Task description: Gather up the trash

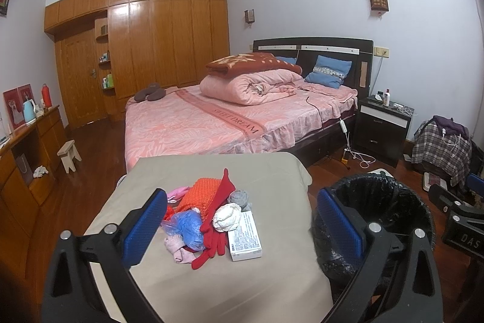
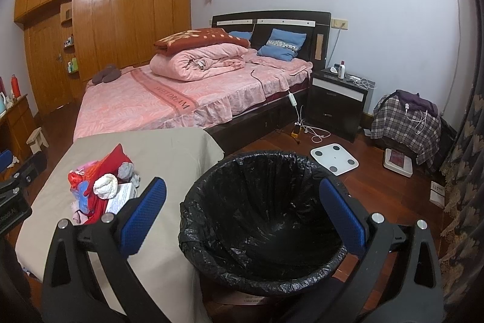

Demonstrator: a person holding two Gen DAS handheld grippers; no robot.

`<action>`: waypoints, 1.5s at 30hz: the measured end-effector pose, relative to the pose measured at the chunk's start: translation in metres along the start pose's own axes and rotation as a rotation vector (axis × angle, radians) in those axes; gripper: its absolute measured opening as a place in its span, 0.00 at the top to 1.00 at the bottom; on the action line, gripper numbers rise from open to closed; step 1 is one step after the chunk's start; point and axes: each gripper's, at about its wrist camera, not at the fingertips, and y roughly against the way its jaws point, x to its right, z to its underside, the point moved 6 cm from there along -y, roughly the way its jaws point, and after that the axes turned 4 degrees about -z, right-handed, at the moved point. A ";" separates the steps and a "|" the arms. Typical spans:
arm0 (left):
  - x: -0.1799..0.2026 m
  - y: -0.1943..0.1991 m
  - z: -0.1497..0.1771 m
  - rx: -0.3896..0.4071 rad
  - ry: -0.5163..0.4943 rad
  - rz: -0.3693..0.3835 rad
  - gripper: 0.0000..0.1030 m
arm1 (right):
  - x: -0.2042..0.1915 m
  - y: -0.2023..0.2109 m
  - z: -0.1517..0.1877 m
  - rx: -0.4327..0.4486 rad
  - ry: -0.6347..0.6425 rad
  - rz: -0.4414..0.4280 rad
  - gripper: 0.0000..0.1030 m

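A heap lies on the beige-covered table [image 1: 257,171]: a crumpled white paper ball [image 1: 227,217], a white medicine box [image 1: 245,238], a blue plastic bag [image 1: 187,227], red gloves [image 1: 216,220], an orange knit cloth [image 1: 201,192] and a grey sock [image 1: 240,199]. My left gripper [image 1: 242,229] hovers open just short of the heap, nothing between its blue pads. A bin lined with a black bag [image 2: 263,220] stands right of the table. My right gripper [image 2: 242,217] stays open above the bin, holding nothing. The same paper ball [image 2: 106,186] and box [image 2: 121,197] show at left.
A pink bed [image 1: 211,117] stands behind the table, a dark nightstand [image 1: 381,129] to its right. A white scale [image 2: 334,158] and cables [image 2: 314,133] lie on the wood floor. A plaid-covered pile [image 2: 405,126] sits at right, a wooden dresser [image 1: 27,153] and stool [image 1: 69,155] at left.
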 end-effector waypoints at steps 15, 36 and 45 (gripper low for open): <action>0.000 -0.001 0.000 -0.001 0.001 0.000 0.06 | 0.008 0.001 0.001 -0.006 -0.002 -0.002 0.05; -0.004 -0.006 -0.001 -0.004 0.002 0.000 0.06 | 0.008 0.001 0.001 -0.005 0.000 0.000 0.05; -0.006 -0.006 0.000 -0.008 0.005 0.004 0.06 | 0.007 -0.001 0.001 -0.006 0.000 0.000 0.05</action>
